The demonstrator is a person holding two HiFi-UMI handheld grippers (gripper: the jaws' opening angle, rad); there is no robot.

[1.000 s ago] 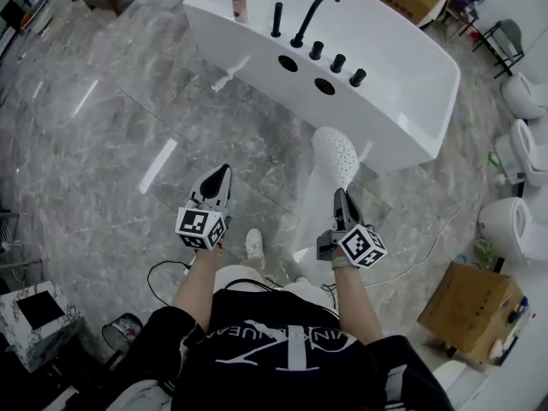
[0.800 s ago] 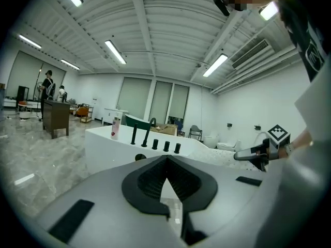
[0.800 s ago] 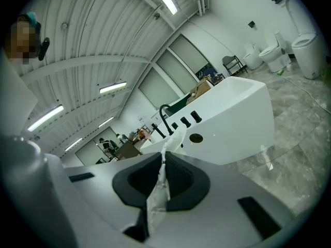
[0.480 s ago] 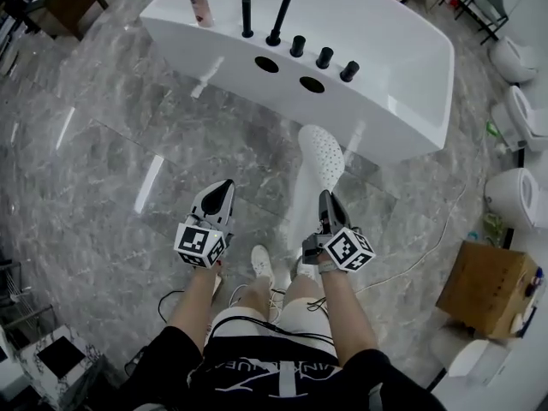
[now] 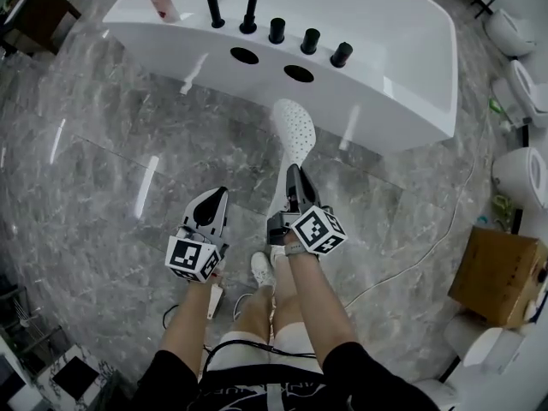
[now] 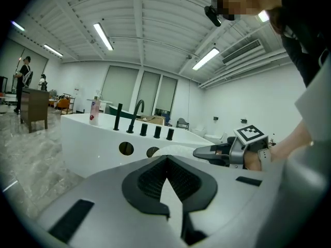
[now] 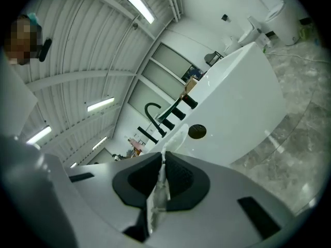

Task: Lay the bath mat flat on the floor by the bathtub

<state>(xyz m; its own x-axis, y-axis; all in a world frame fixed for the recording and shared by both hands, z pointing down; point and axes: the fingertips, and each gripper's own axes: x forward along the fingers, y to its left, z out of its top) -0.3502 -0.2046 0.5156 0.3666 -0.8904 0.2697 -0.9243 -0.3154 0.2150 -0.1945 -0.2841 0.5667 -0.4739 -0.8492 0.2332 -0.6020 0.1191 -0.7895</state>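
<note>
Clamping one end of the bath mat (image 5: 293, 128) in the right gripper (image 5: 294, 173), long axis pointing toward the bathtub (image 5: 402, 54); left gripper (image 5: 217, 195) closed, empty, farther from the bathtub.

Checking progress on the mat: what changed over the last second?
The person stepped closer to the bathtub; the right gripper carried the bath mat leftward, nearer the left gripper. Unchanged: right jaws shut on the mat, left jaws shut and empty, mat not yet laid down.
</note>
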